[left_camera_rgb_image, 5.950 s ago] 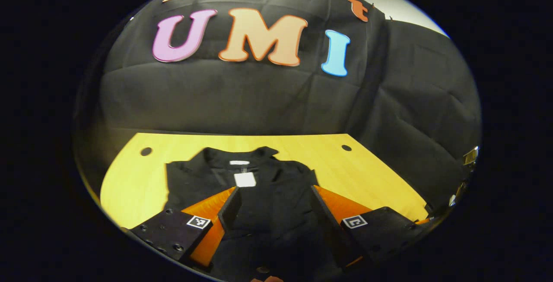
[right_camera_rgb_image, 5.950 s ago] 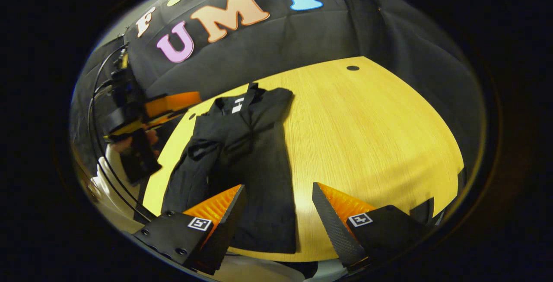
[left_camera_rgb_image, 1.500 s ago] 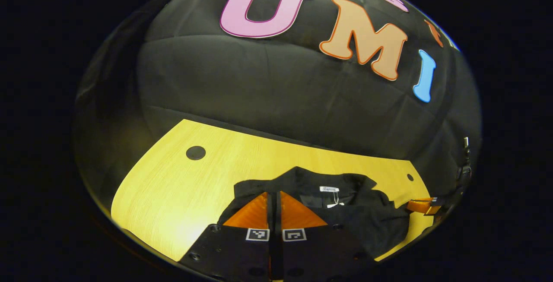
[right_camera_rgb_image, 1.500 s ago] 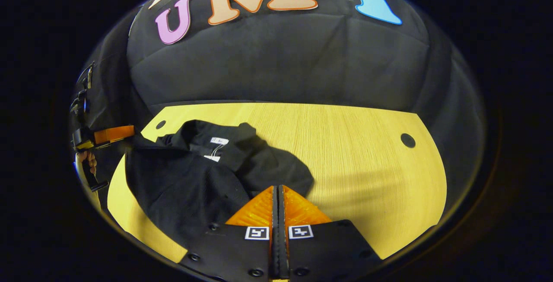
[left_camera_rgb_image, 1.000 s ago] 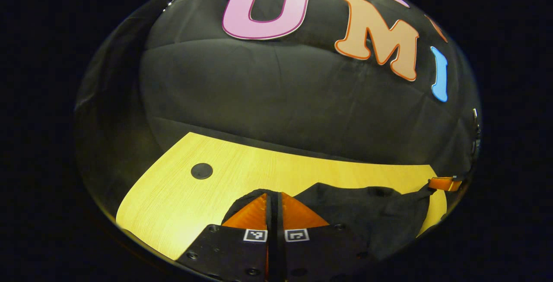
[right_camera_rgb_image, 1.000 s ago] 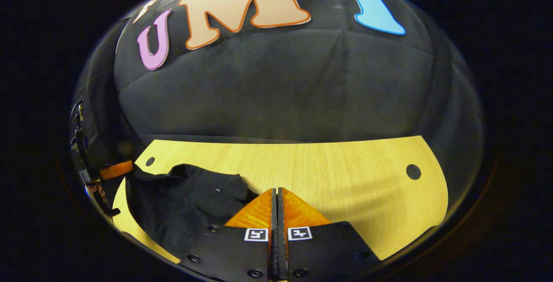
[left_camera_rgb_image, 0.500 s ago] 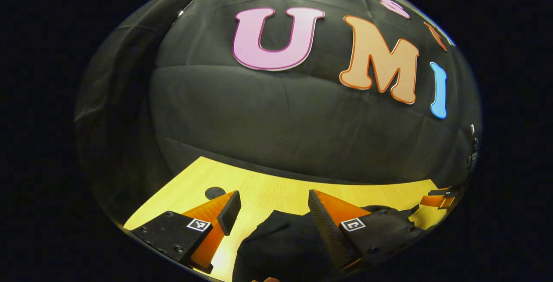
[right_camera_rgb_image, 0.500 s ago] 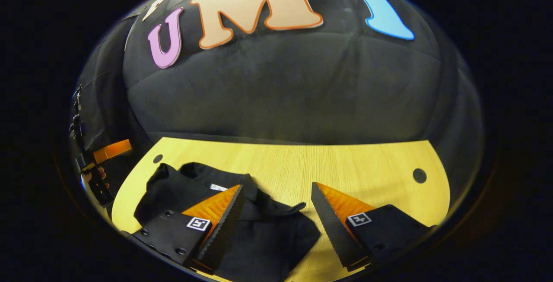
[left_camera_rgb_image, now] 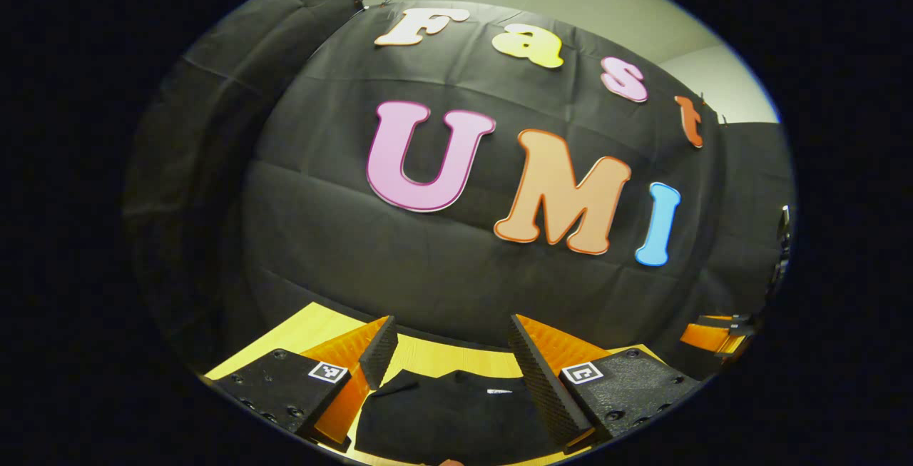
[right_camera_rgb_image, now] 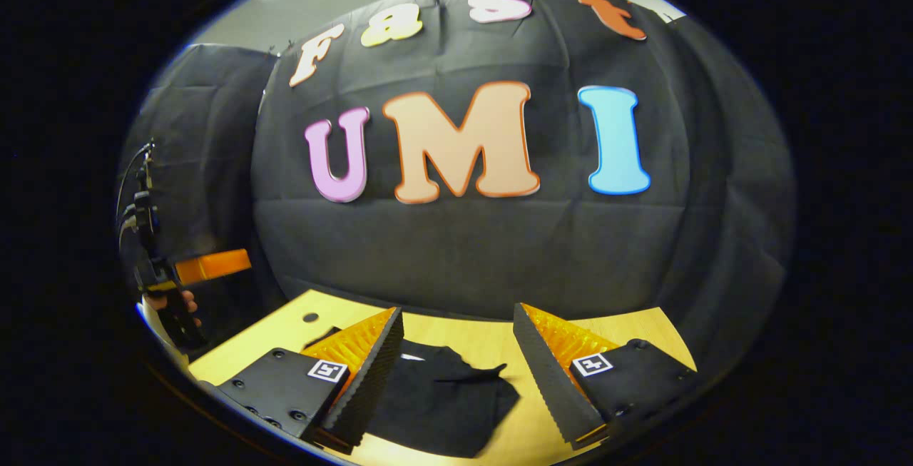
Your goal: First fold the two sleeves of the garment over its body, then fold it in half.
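The black garment (left_camera_rgb_image: 456, 416) lies folded in a compact bundle on the yellow wooden table (left_camera_rgb_image: 307, 327), with a small white tag showing at its far edge. My left gripper (left_camera_rgb_image: 449, 352) hovers above it, open, nothing between its fingers. In the right gripper view the same garment (right_camera_rgb_image: 442, 394) sits below my right gripper (right_camera_rgb_image: 456, 345), which is also open and holds nothing. A loose flap sticks up on the bundle's right side. The left gripper (right_camera_rgb_image: 207, 266) and the hand holding it appear at the far left of the right gripper view.
The black cloth wall stands close behind the table's far edge. A round cable hole (right_camera_rgb_image: 310, 317) sits near the table's far left corner. Bare wood (right_camera_rgb_image: 613, 327) lies to the right of the garment. The other gripper's finger (left_camera_rgb_image: 706, 334) shows at the left gripper view's right edge.
Both grippers were shut on the garment's hem, carried it over the collar end, then let go. Since half a second ago both have lifted and tilted up, showing more wall.
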Action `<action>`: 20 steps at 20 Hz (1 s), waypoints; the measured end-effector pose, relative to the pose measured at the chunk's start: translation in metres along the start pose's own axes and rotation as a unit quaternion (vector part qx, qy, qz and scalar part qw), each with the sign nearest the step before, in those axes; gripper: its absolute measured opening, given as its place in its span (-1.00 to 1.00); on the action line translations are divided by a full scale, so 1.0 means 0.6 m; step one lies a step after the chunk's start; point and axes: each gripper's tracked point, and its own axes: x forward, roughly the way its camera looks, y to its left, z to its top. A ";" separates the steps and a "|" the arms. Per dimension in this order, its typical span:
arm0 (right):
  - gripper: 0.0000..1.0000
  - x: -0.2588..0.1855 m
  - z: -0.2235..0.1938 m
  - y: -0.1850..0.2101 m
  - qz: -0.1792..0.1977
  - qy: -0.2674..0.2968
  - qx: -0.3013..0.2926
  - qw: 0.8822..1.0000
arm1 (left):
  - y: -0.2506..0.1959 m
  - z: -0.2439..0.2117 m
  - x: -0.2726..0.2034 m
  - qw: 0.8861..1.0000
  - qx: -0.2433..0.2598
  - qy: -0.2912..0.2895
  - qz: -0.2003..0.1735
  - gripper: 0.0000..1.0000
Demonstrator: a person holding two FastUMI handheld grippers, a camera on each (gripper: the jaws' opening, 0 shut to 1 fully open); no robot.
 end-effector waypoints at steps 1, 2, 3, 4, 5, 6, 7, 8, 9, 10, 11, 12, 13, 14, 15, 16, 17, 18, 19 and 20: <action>0.90 -0.029 -0.002 0.019 0.001 -0.007 -0.001 1.000 | -0.006 0.005 -0.013 1.000 0.007 -0.002 -0.001 0.86; 0.96 -0.058 -0.012 0.031 -0.004 -0.008 -0.005 1.000 | -0.014 0.000 -0.037 1.000 0.011 -0.001 -0.002 0.83; 0.96 -0.094 -0.031 0.044 -0.008 -0.007 -0.011 1.000 | -0.021 -0.011 -0.070 1.000 0.011 0.006 -0.003 0.86; 0.96 -0.117 -0.049 0.058 -0.009 -0.004 -0.013 1.000 | -0.026 -0.029 -0.103 1.000 0.010 0.015 -0.003 0.85; 0.96 -0.138 -0.070 0.074 -0.010 0.000 -0.009 1.000 | -0.032 -0.046 -0.130 1.000 0.009 0.028 -0.004 0.82; 0.97 -0.155 -0.087 0.091 -0.003 0.002 0.002 1.000 | -0.038 -0.069 -0.150 0.999 0.011 0.045 -0.008 0.83; 0.89 -0.171 -0.105 0.109 0.005 0.008 0.018 1.000 | -0.044 -0.090 -0.170 0.998 0.016 0.062 -0.014 0.83; 0.89 -0.186 -0.119 0.123 0.013 0.011 0.036 0.999 | -0.048 -0.107 -0.183 0.997 0.024 0.075 -0.019 0.85; 0.96 -0.193 -0.130 0.131 0.014 0.014 0.053 0.998 | -0.052 -0.117 -0.193 0.996 0.034 0.084 -0.024 0.83; 0.95 -0.200 -0.136 0.136 0.015 0.014 0.067 0.998 | -0.055 -0.121 -0.202 0.995 0.041 0.091 -0.029 0.86; 0.86 -0.206 -0.135 0.138 0.017 0.011 0.075 0.997 | -0.062 -0.123 -0.210 0.994 0.044 0.092 -0.036 0.86; 0.86 -0.211 -0.133 0.136 0.015 0.008 0.077 0.997 | -0.069 -0.114 -0.214 0.994 0.045 0.087 -0.043 0.87; 0.86 -0.204 -0.124 0.128 0.010 0.004 0.076 0.997 | -0.073 -0.106 -0.216 0.995 0.046 0.079 -0.048 0.85; 0.96 -0.210 -0.117 0.126 0.006 -0.002 0.073 0.997 | -0.076 -0.101 -0.216 0.995 0.051 0.073 -0.050 0.87; 0.95 -0.218 -0.112 0.125 0.003 -0.009 0.070 0.997 | -0.074 -0.099 -0.219 0.995 0.057 0.068 -0.051 0.86; 0.94 -0.223 -0.107 0.122 0.000 -0.018 0.068 0.998 | -0.075 -0.099 -0.222 0.995 0.062 0.065 -0.054 0.83; 0.94 -0.229 -0.102 0.117 -0.004 -0.025 0.066 0.998 | -0.079 -0.098 -0.221 0.994 0.065 0.063 -0.058 0.84; 0.95 -0.232 -0.099 0.112 -0.008 -0.029 0.064 0.997 | -0.081 -0.098 -0.222 0.994 0.065 0.062 -0.060 0.85; 0.95 -0.235 -0.098 0.113 -0.009 -0.030 0.063 0.997 | -0.080 -0.097 -0.222 0.994 0.066 0.062 -0.062 0.83; 0.95 -0.235 -0.098 0.114 -0.010 -0.031 0.063 0.997 | -0.081 -0.099 -0.223 0.994 0.066 0.063 -0.063 0.85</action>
